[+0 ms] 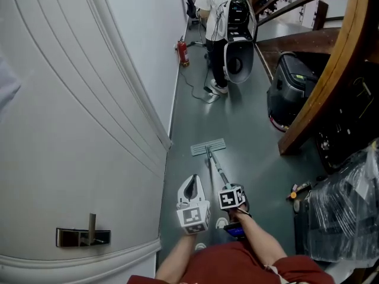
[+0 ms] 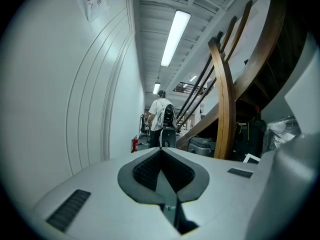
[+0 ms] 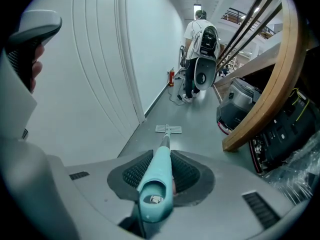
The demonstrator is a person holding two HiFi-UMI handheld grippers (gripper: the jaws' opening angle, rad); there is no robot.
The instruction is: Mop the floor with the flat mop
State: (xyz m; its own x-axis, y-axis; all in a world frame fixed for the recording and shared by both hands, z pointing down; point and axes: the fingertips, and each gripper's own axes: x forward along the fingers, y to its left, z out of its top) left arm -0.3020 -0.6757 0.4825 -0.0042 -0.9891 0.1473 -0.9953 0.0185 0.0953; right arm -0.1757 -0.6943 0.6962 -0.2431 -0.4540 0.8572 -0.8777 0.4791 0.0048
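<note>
Flat mop [image 1: 208, 147]: pad on the floor [image 1: 249, 117] ahead, by the left wall [image 1: 89, 129]. Right gripper [image 3: 161, 170] jaws pinch its handle end [image 3: 156, 194]; left gripper [image 2: 161, 159] jaws pressed together, empty. Likely light, stiff; a lower second hold would steady it.

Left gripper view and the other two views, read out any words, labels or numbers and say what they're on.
Wall notice: Chinese characters, cropped and too blurred to read.
Fire extinguisher: label too small to read.
Mop handle: end sticker too blurred to read.
No other text.
</note>
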